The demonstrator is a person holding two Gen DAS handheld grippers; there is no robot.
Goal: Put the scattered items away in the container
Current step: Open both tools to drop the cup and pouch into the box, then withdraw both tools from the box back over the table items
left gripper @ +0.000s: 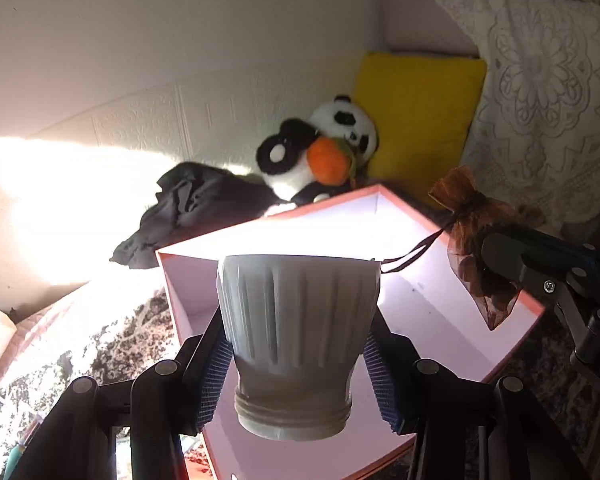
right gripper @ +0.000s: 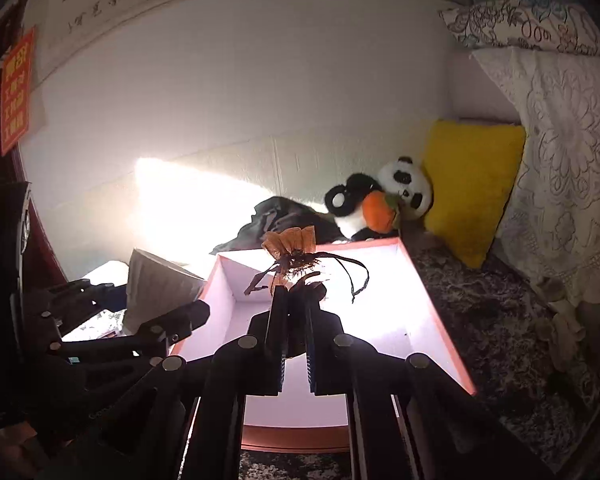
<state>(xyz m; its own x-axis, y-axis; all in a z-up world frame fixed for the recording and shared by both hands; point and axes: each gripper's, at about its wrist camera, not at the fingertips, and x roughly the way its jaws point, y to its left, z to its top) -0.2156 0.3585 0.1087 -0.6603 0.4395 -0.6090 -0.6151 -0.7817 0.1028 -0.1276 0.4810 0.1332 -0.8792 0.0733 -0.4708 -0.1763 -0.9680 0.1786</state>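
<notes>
My left gripper [left gripper: 296, 364] is shut on a grey ribbed cup [left gripper: 298, 332], held above the open pink box [left gripper: 512, 356] with a white inside. My right gripper [right gripper: 296, 294] is shut on a brown organza drawstring pouch [right gripper: 290, 250], held over the same box [right gripper: 432, 300]. In the left wrist view the pouch [left gripper: 472, 248] hangs from the right gripper at the box's right side, its black cord trailing toward the cup. In the right wrist view the cup [right gripper: 152, 280] and left gripper sit at the box's left edge.
Behind the box lie a black cloth [left gripper: 188, 208], a panda plush with an orange ball [left gripper: 324, 148] and a yellow cushion [left gripper: 420, 120], against the wall. A lace-covered pillow [left gripper: 540, 100] stands at right. The box rests on a dark patterned bedspread [right gripper: 480, 320].
</notes>
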